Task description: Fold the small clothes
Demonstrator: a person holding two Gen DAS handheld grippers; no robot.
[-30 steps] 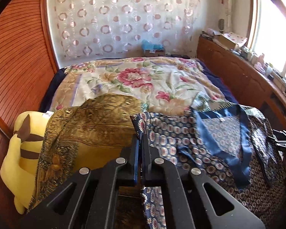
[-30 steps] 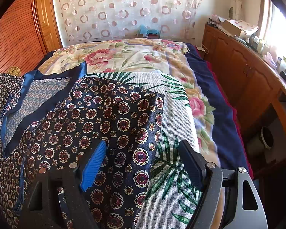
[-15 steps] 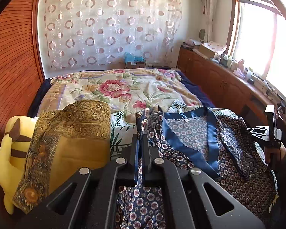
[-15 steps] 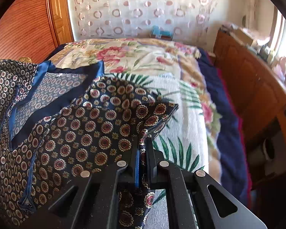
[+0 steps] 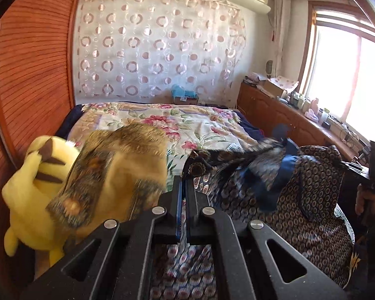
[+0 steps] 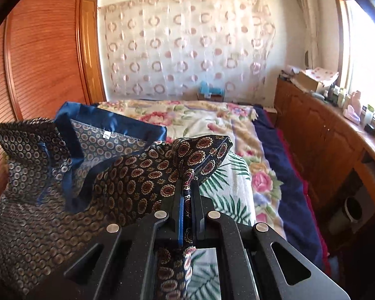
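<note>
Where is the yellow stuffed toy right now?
In the left wrist view, the yellow stuffed toy sits at the left edge of the bed, against the wooden wall and right beside the gold cloth.

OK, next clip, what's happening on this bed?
A person is folding a dark patterned shirt with blue trim on a bed with a floral bedspread. The left gripper and the right gripper are each shut on a part of the shirt's edge, holding the fabric up off the bed. A folded mustard-yellow garment and a yellow plush toy lie to the left, untouched.
</note>
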